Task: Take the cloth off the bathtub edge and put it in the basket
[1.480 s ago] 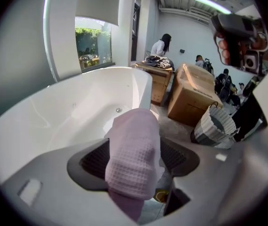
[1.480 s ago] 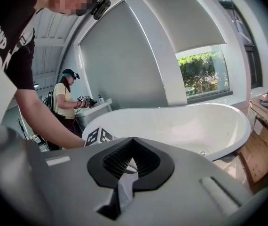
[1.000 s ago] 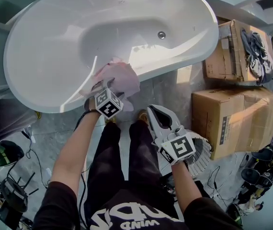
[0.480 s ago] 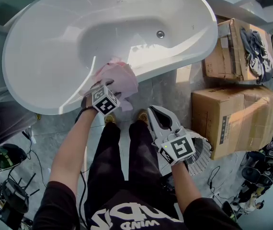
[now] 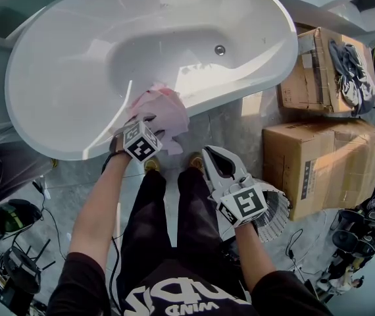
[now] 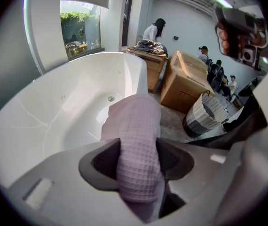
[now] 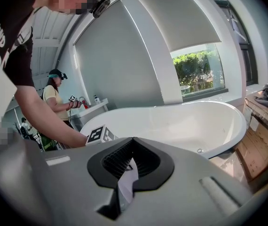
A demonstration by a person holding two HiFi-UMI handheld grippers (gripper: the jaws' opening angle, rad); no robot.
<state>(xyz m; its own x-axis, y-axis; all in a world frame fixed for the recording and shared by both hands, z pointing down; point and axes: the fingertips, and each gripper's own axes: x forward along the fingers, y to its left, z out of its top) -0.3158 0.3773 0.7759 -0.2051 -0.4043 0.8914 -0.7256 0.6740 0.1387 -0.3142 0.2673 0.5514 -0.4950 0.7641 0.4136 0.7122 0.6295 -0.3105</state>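
A pink waffle cloth [image 5: 166,108] hangs over the near rim of the white bathtub [image 5: 69,151]. My left gripper [image 5: 145,122] points steeply down at it. Its jaws have just been closing, and in the left gripper view both pads press the cloth [image 6: 136,135], which bulges between them. The left gripper [image 6: 138,158] is shut on the cloth, which still lies on the tub [image 6: 35,131] edge. My right gripper [image 5: 218,158] is held over the floor by the person's legs, shut with nothing in it [image 7: 133,160]. The striped basket [image 5: 277,208] stands just right of it, also in the left gripper view [image 6: 202,117].
Two cardboard boxes [image 5: 319,166] [image 5: 311,78] stand right of the tub, the far one with clothes [image 5: 349,64] on top. Cables and gear [image 5: 10,242] lie on the floor at the left. Another person [image 7: 54,98] stands beyond the tub.
The left gripper has shifted slightly left along the tub rim and its jaws have drawn in around the cloth. The right gripper has stayed where it was.
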